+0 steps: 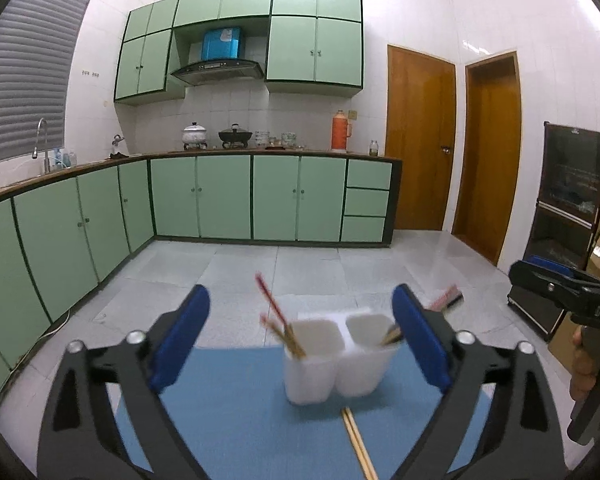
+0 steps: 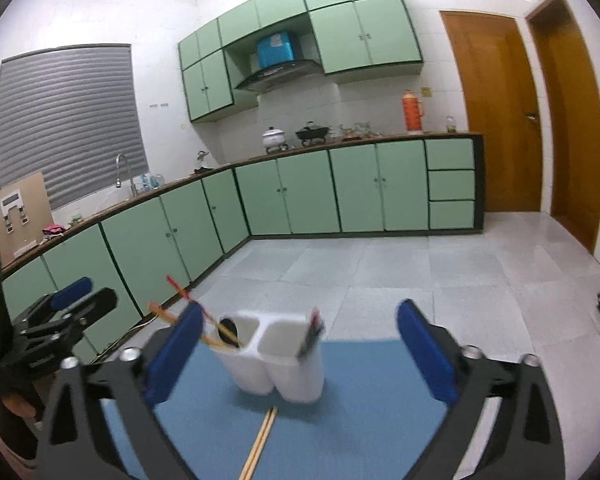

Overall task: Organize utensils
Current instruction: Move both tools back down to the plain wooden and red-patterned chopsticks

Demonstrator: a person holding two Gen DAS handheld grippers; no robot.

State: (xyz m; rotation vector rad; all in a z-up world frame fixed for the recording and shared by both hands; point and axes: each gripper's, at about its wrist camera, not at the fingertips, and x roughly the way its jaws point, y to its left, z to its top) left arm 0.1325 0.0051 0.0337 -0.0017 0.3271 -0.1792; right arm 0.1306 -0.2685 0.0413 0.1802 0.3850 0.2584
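Note:
A white two-compartment holder (image 1: 336,364) stands on a blue mat (image 1: 228,420). Red-topped chopsticks (image 1: 278,320) lean out of its left compartment, and more red-tipped sticks (image 1: 444,300) rise from its right one. A loose pair of wooden chopsticks (image 1: 358,444) lies on the mat in front of it. My left gripper (image 1: 300,292) is open, its blue pads either side of the holder and clear of it. My right gripper (image 2: 300,306) is open too, framing the holder (image 2: 276,360) with the loose chopsticks (image 2: 260,444) below. Each gripper shows at the edge of the other's view.
Beyond the mat's far edge lies a grey tiled floor (image 1: 260,264). Green cabinets (image 1: 228,200) line the back and left walls. Two wooden doors (image 1: 420,140) stand at the right, with a black shelf unit (image 1: 572,208) nearer. A hand (image 1: 584,360) holds the right gripper.

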